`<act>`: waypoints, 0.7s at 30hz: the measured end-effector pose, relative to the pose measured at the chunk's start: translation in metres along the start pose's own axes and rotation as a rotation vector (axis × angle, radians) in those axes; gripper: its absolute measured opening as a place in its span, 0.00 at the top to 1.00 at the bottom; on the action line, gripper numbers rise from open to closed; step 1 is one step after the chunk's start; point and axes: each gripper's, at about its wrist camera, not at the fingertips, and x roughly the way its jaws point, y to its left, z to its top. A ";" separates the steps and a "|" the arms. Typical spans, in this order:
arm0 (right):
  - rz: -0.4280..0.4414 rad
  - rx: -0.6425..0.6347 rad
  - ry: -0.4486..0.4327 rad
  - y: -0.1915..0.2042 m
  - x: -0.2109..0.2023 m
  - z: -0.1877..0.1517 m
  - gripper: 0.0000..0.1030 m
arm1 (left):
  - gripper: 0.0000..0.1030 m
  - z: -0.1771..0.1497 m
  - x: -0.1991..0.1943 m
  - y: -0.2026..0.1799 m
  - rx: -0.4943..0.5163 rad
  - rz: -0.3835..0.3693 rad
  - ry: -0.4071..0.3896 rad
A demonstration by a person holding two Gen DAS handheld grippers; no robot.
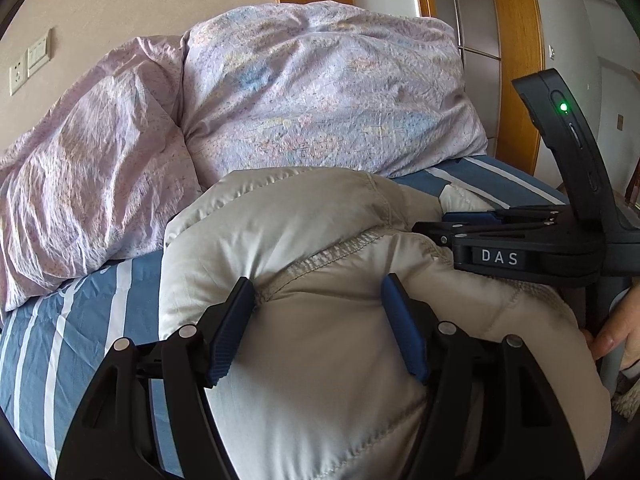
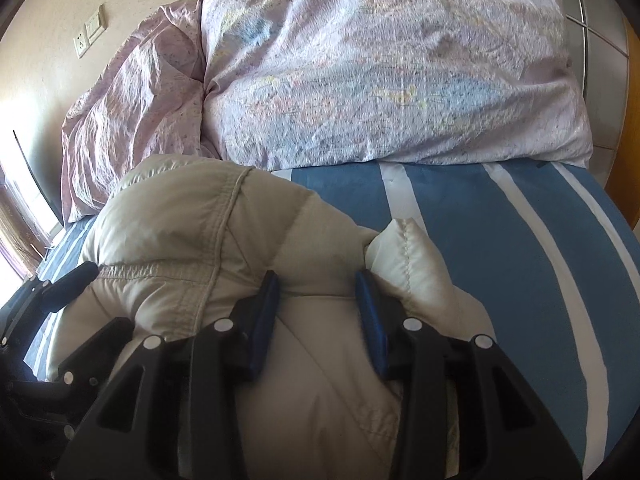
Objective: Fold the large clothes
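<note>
A puffy beige down jacket [image 1: 280, 220] lies bunched on the bed. In the left wrist view my left gripper [image 1: 320, 312] is shut on a thick roll of it, the blue pads pressing in at a stitched seam. My right gripper [image 1: 444, 224] reaches in from the right and meets the jacket's far side. In the right wrist view the right gripper [image 2: 316, 304] is shut on a narrower bunch of the jacket [image 2: 168, 208], beside a small upturned quilted corner [image 2: 404, 248]. My left gripper's fingers [image 2: 72, 282] show at the left edge against the same garment.
The bed has a blue sheet with white stripes [image 2: 500, 260]. A lilac floral duvet [image 1: 320, 92] is heaped right behind the jacket, against the wall. A wall socket and switch [image 1: 28, 64] are at left, a wooden door frame [image 1: 516, 60] at right. A person's hand [image 1: 616, 332] holds the right gripper.
</note>
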 end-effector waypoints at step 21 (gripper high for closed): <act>-0.035 -0.016 -0.019 0.004 -0.006 0.001 0.59 | 0.15 0.018 0.020 0.014 -0.050 0.101 0.111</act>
